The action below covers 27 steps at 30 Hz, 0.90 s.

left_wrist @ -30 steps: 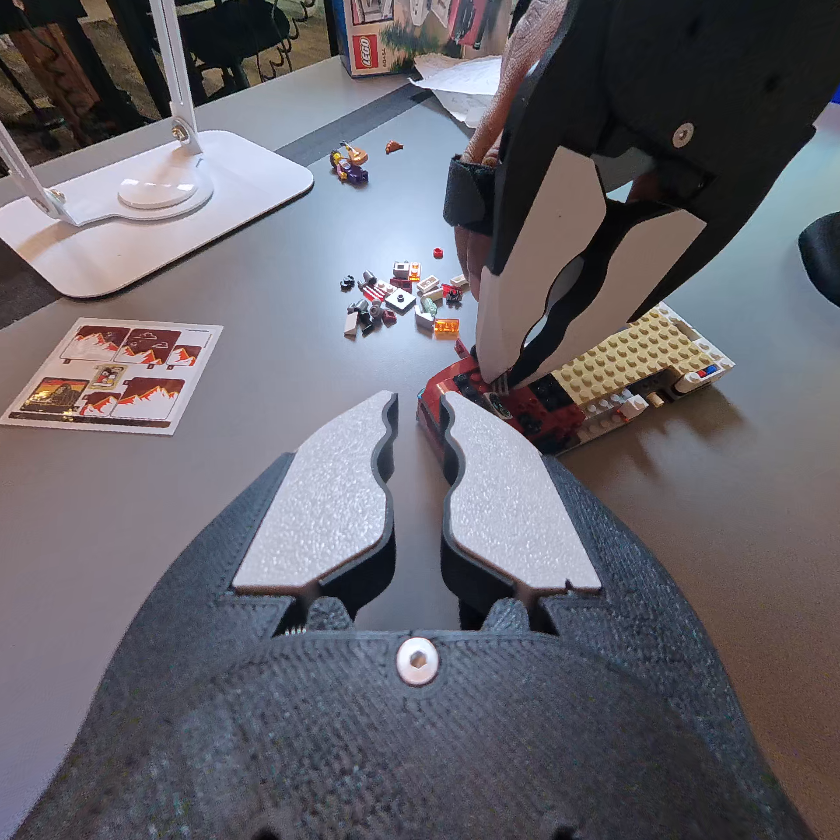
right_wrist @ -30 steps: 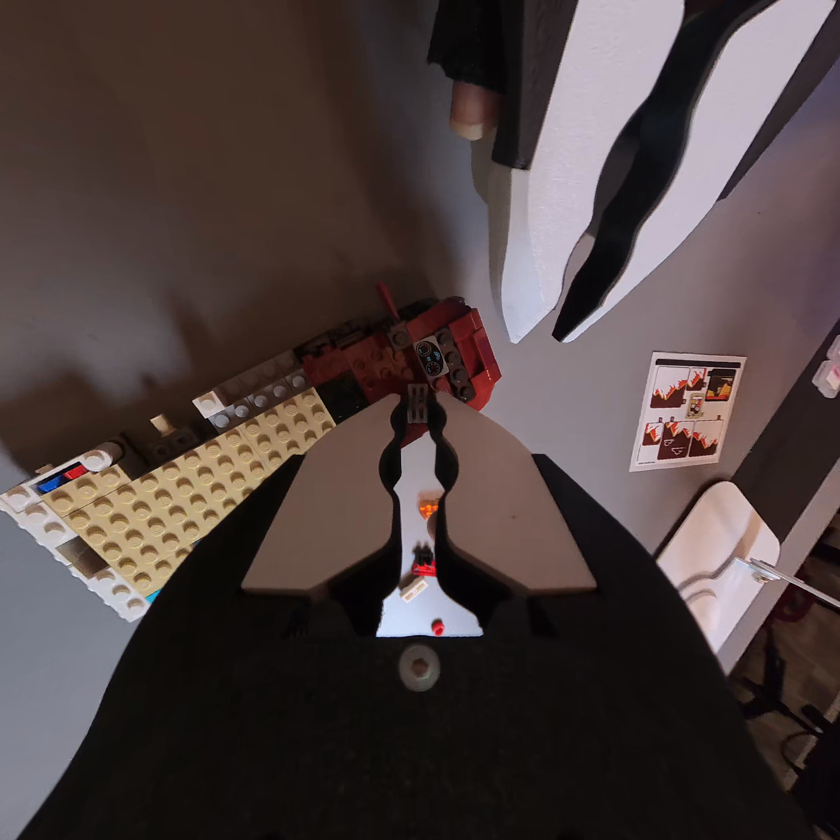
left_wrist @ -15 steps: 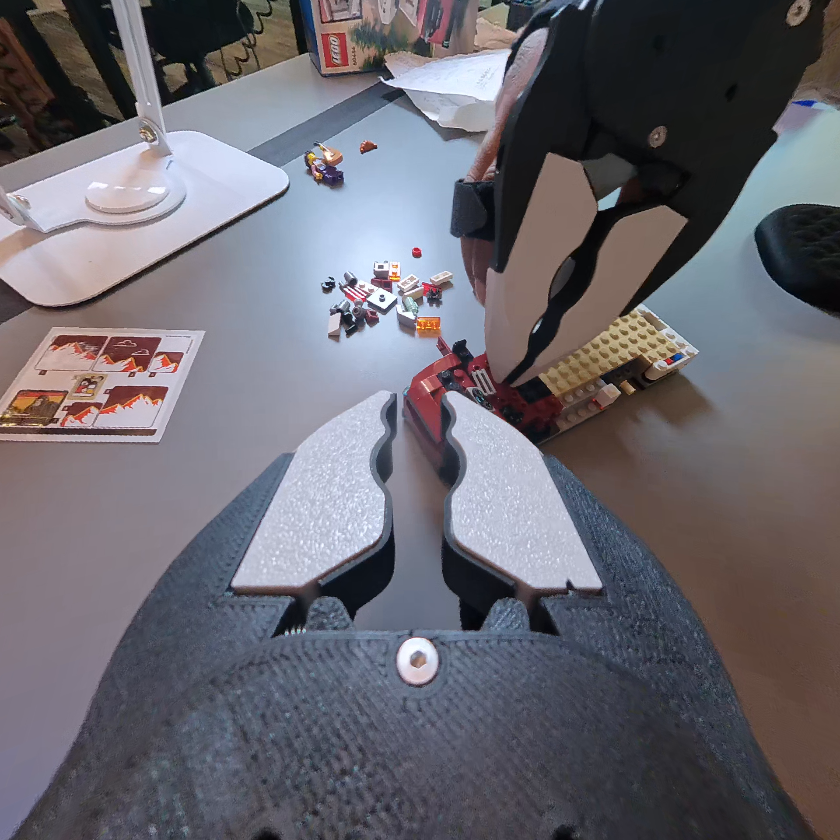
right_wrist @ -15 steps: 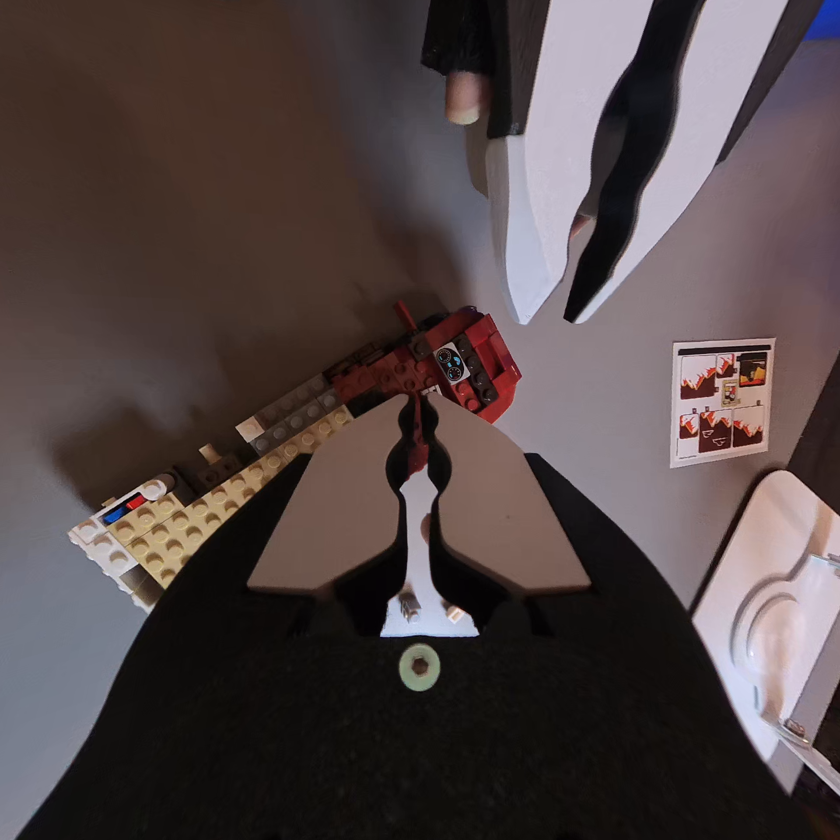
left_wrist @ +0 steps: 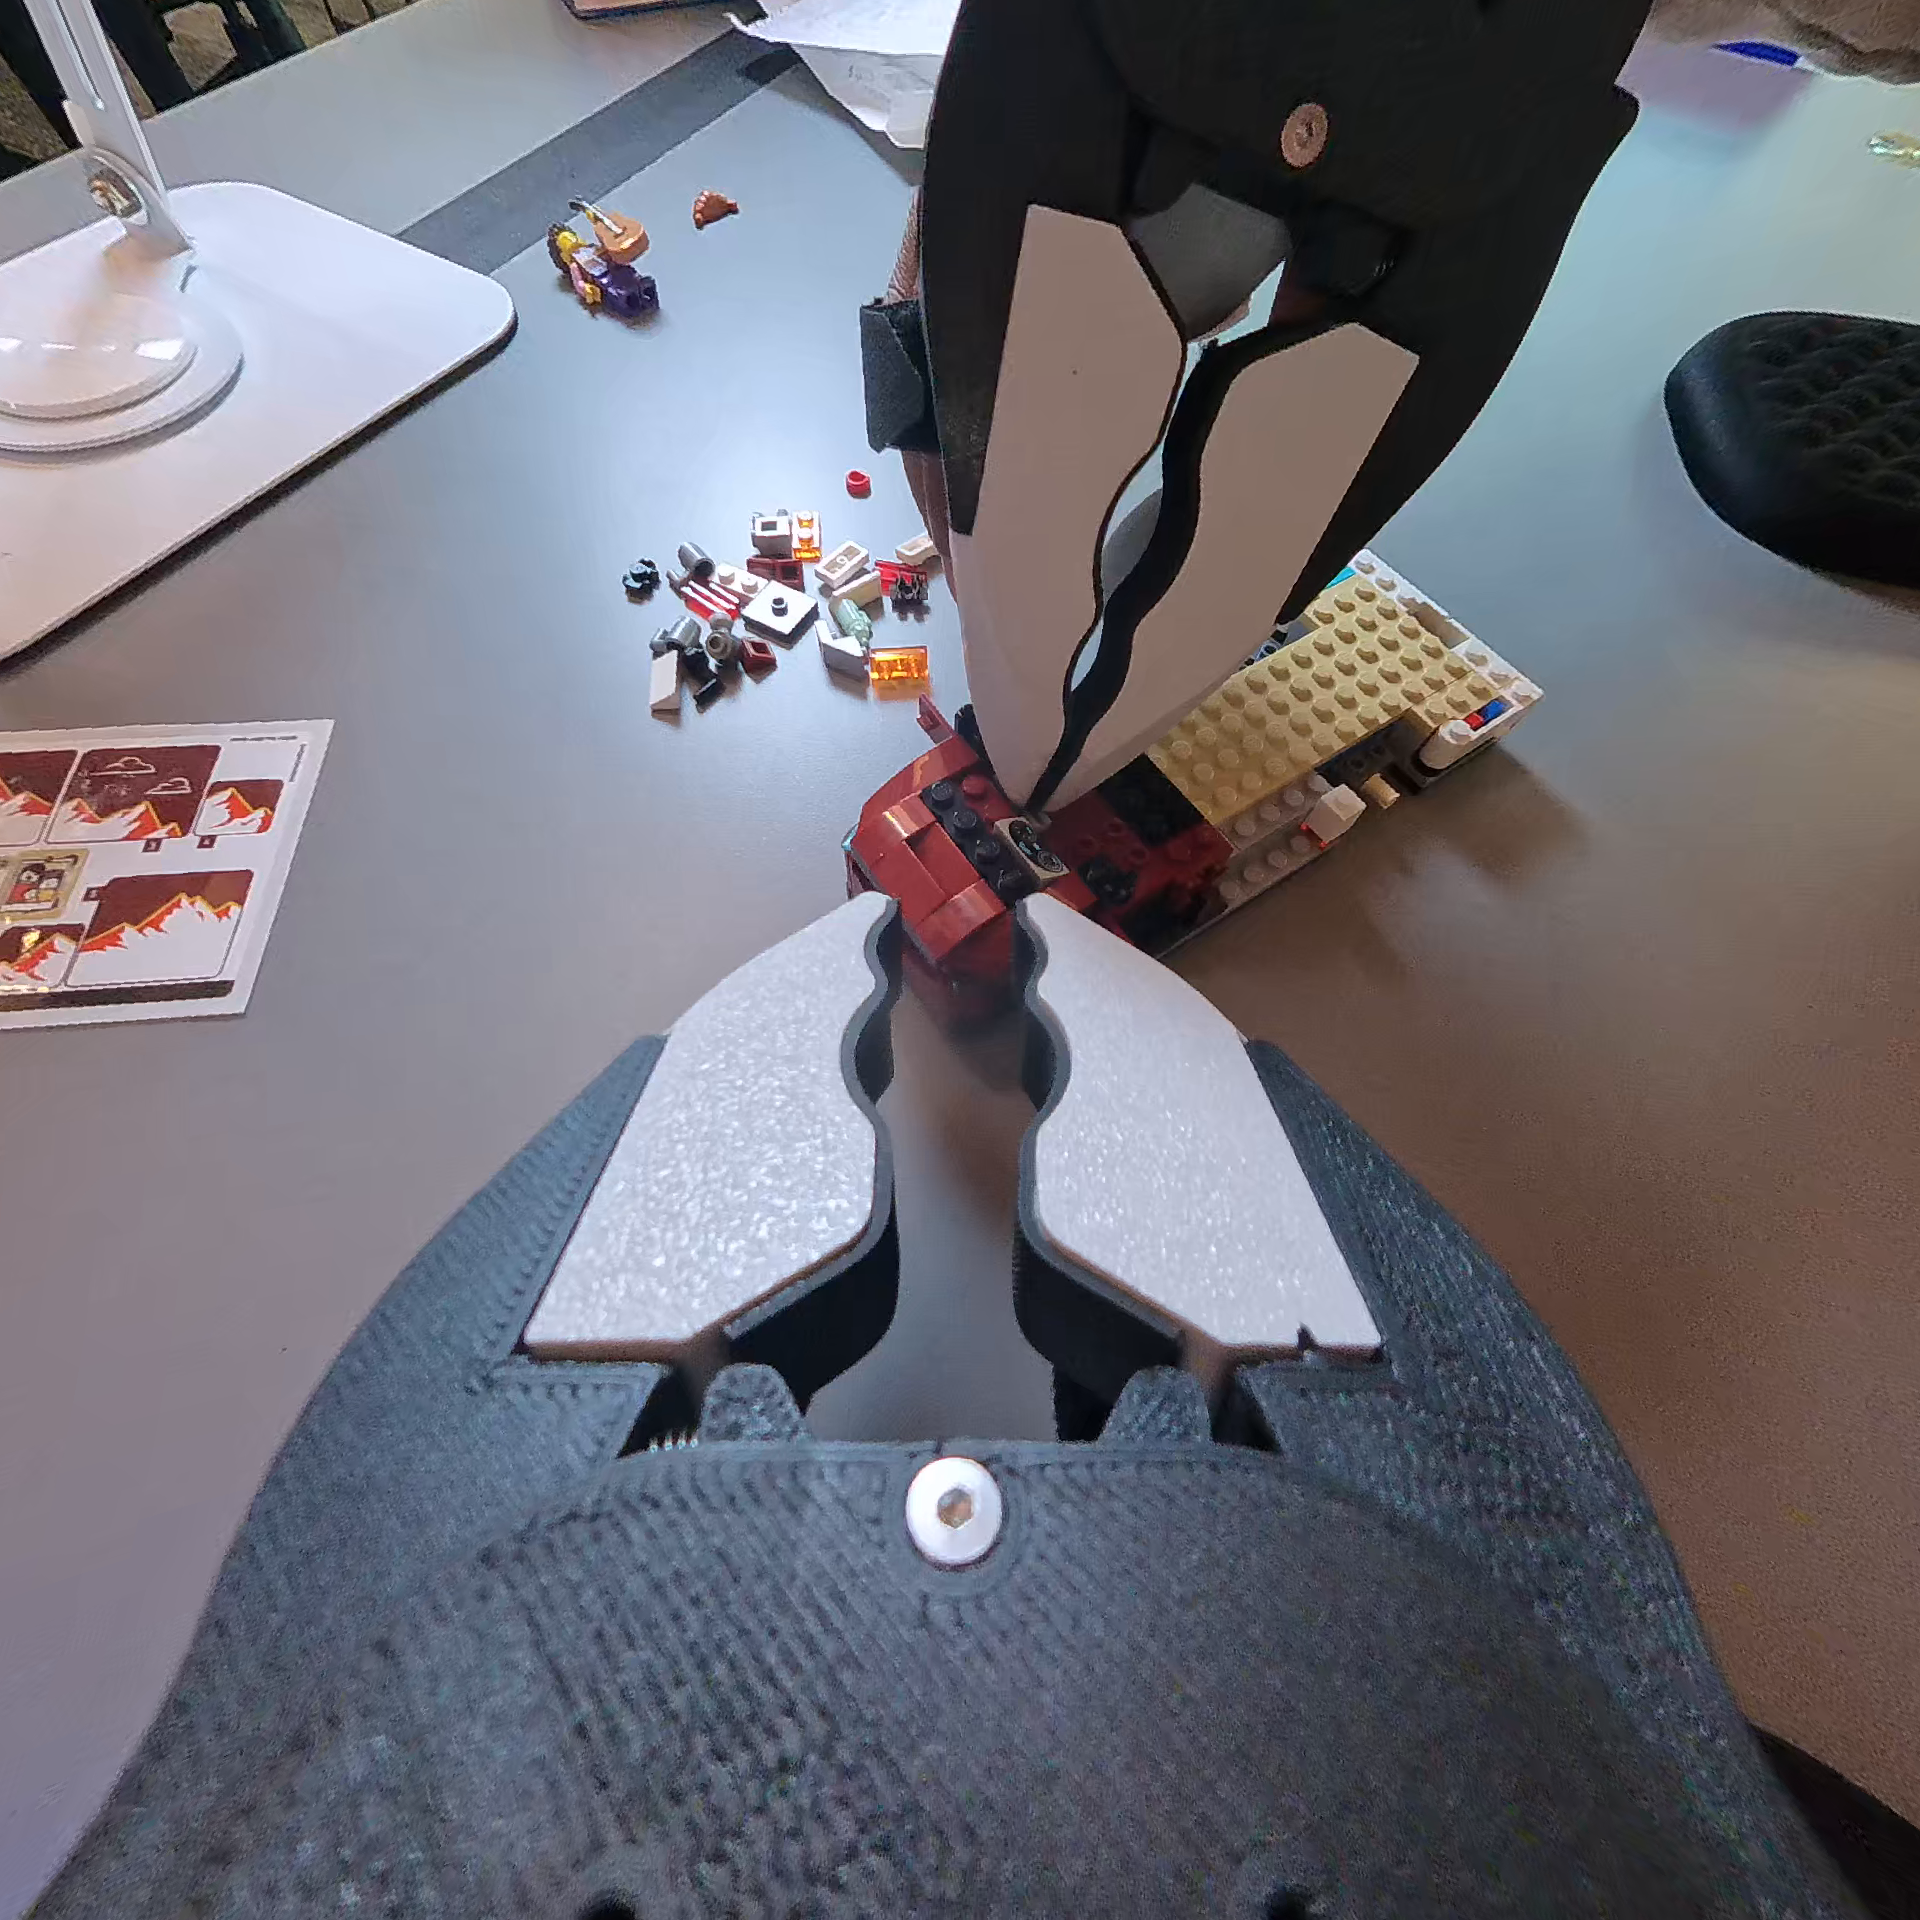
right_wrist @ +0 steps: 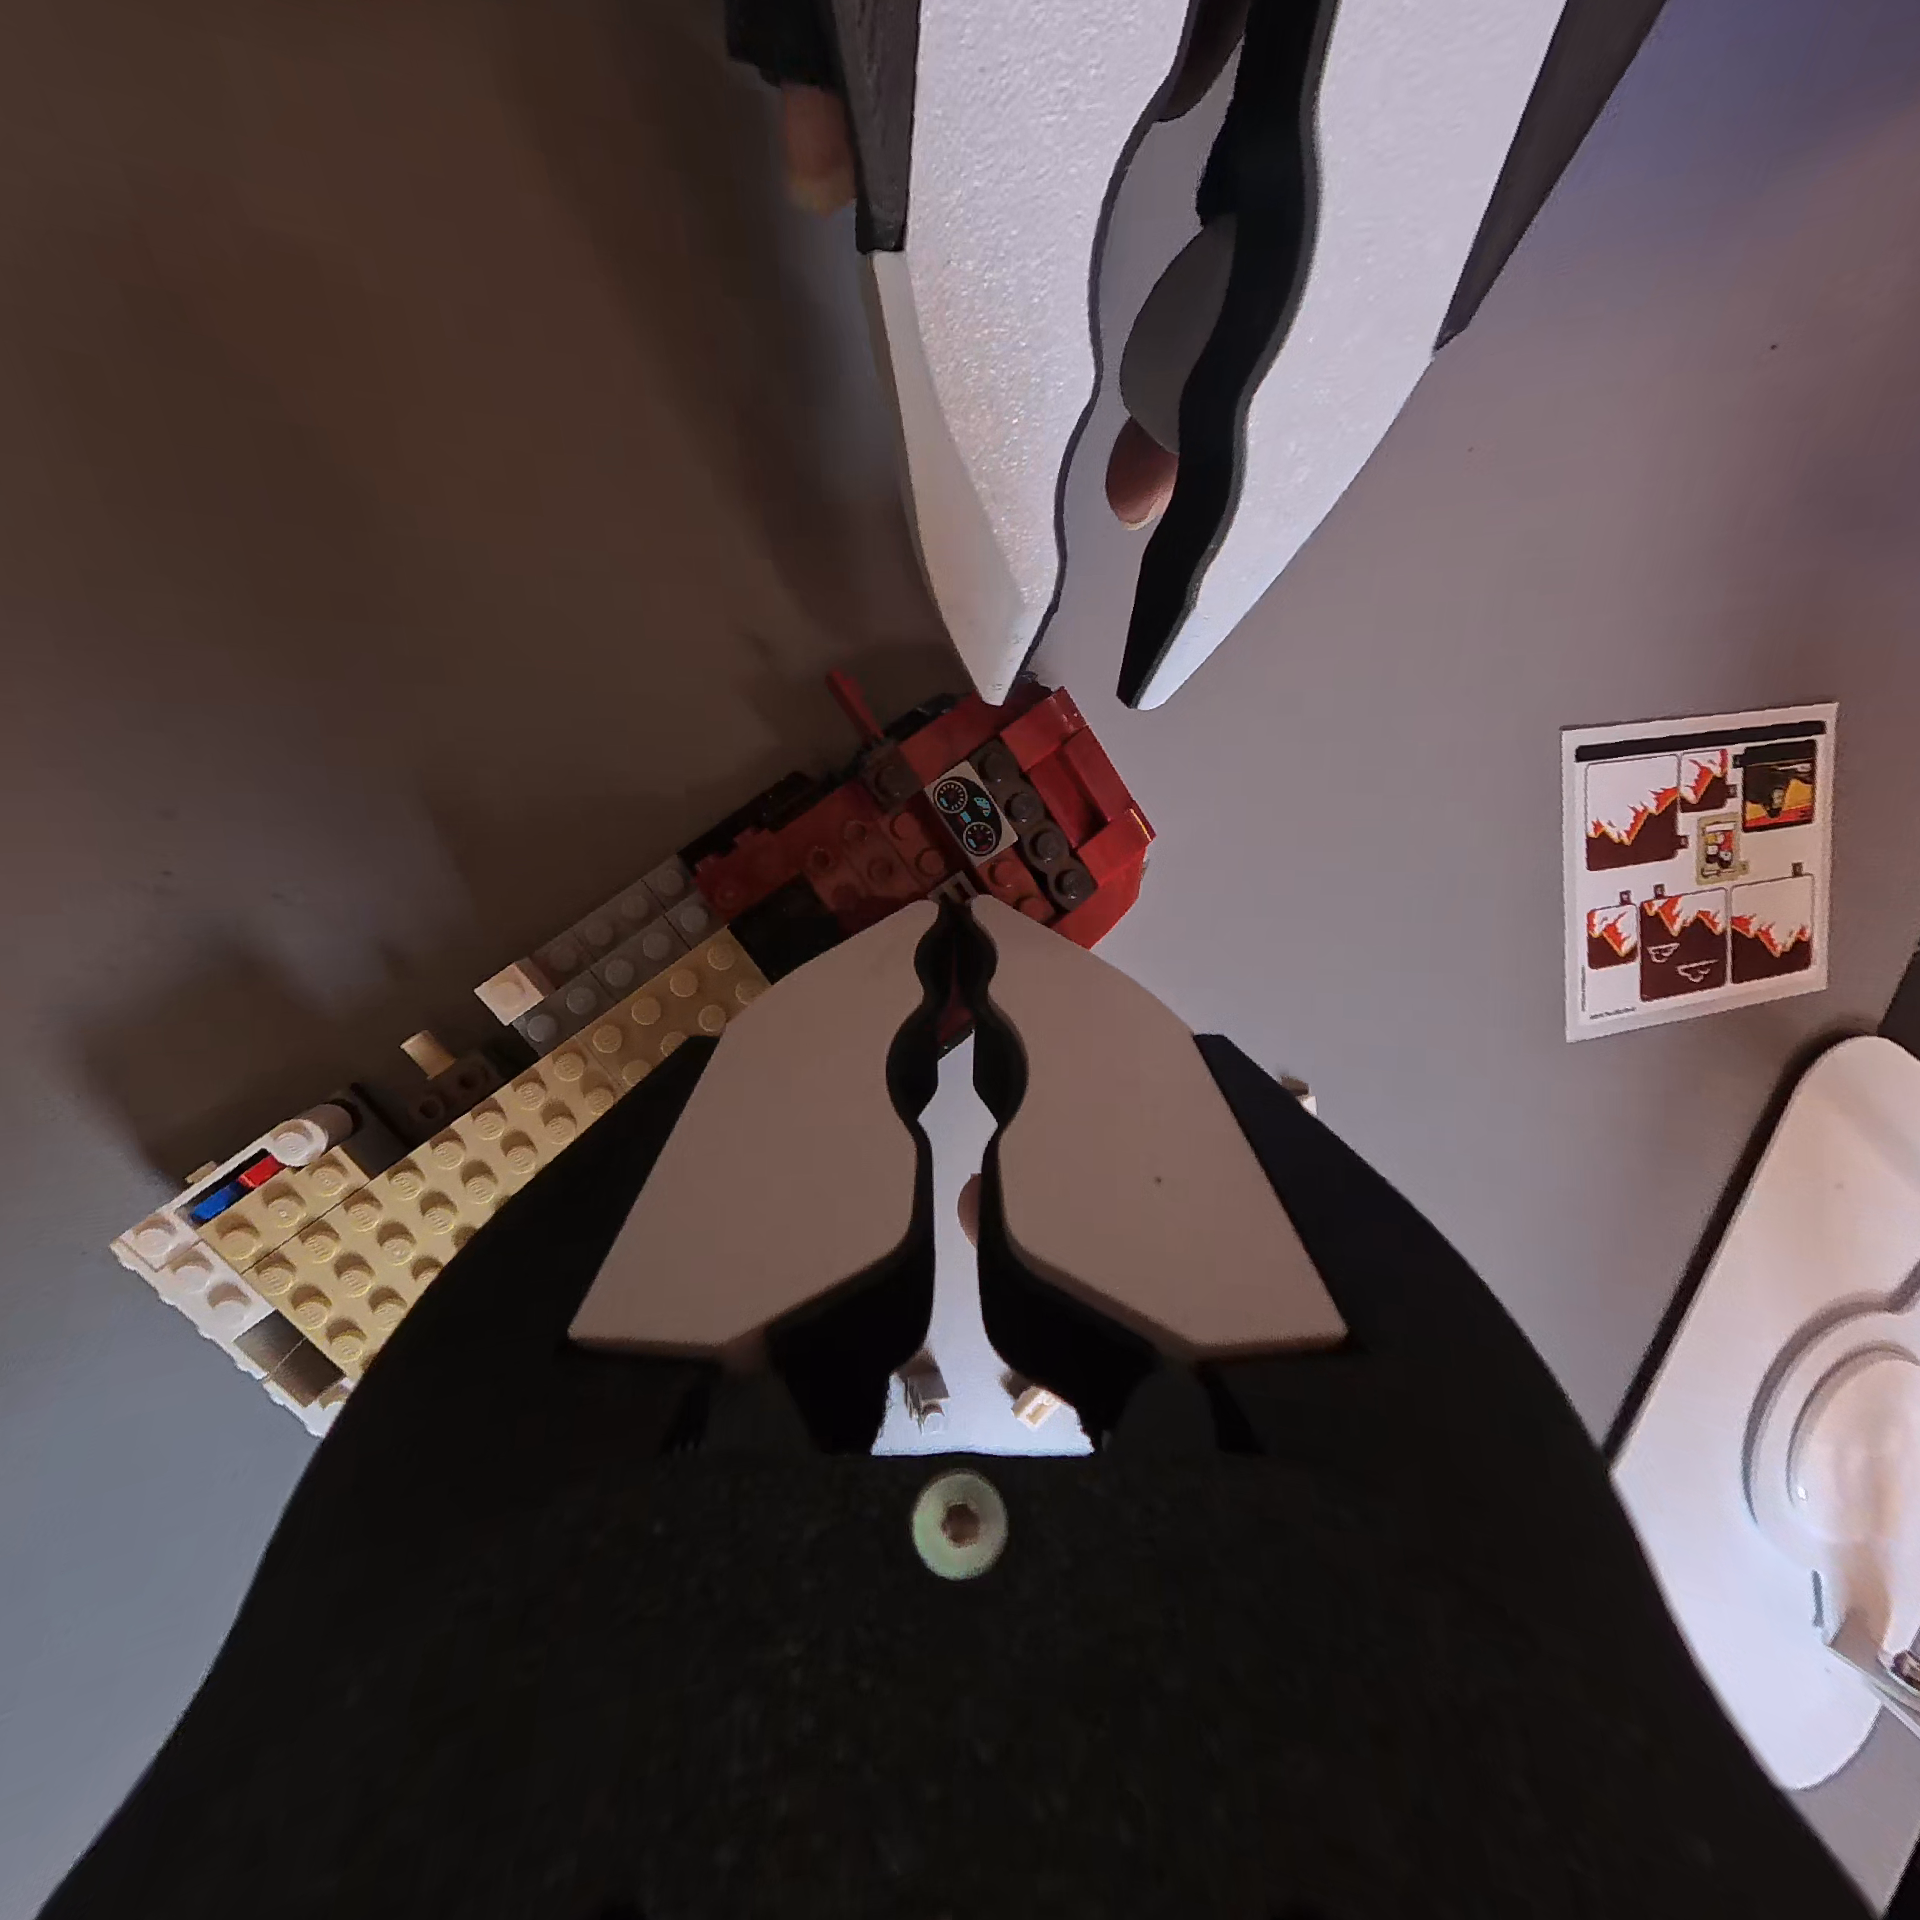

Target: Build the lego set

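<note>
the half-built brick vehicle (left_wrist: 1195,831) sits on the grey table (left_wrist: 1558,1143), dark red nose (left_wrist: 935,862) toward the left gripper (left_wrist: 956,925) and tan studded plate (left_wrist: 1320,707) at the back. the right gripper (right_wrist: 956,906) comes down from above with its jaws pressed together on a small grey piece (right_wrist: 954,891), right at the red studs beside the dial tile (right_wrist: 971,816), while the left one's jaws are spread a bit with the nose between them, can't tell if they're actually squeezing it. further out there's a scatter of loose bricks (left_wrist: 779,613), a sticker sheet (left_wrist: 135,862) and a white stand base (left_wrist: 260,343).
</note>
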Available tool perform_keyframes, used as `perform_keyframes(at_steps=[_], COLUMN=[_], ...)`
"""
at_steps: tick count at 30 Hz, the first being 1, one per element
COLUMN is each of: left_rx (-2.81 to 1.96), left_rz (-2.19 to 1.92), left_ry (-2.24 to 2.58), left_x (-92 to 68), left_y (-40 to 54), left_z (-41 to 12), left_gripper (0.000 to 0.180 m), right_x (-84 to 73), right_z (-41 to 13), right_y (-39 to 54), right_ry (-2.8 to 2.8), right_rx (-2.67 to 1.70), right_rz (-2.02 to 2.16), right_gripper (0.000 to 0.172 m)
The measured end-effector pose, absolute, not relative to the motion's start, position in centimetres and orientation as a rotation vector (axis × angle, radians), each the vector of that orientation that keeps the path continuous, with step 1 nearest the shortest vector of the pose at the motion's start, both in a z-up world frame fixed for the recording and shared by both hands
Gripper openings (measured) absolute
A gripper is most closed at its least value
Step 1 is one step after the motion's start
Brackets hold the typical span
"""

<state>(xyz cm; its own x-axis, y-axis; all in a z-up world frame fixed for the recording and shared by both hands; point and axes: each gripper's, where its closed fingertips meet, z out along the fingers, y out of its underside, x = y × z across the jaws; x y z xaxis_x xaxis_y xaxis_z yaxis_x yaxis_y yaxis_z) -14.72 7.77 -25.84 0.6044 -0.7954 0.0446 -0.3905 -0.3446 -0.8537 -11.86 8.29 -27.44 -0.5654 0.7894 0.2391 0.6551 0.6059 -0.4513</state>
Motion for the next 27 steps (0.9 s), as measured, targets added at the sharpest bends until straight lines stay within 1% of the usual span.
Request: perform_keyframes(at_steps=[8, 15, 27], left_rx=[-1.964, -1.98, -1.965], left_rz=[-0.594, -0.6, -0.579], left_ry=[0.969, 1.008, 0.981], left_x=[-14.53, -14.24, -14.51], left_y=[7.47, 7.17, 7.65], left_z=[-26.08, -26.81, -26.52], left_gripper=[0.022, 0.031, 0.029], right_x=[-11.9, -11.85, -11.68], right_z=[-27.4, -27.4, -26.72], right_y=[8.28, 8.12, 7.64], right_ry=[-2.409, -2.381, -2.226], right_rx=[-1.203, -1.263, -1.326], right_rz=[0.45, 0.498, 0.622], right_gripper=[0.003, 0.006, 0.009])
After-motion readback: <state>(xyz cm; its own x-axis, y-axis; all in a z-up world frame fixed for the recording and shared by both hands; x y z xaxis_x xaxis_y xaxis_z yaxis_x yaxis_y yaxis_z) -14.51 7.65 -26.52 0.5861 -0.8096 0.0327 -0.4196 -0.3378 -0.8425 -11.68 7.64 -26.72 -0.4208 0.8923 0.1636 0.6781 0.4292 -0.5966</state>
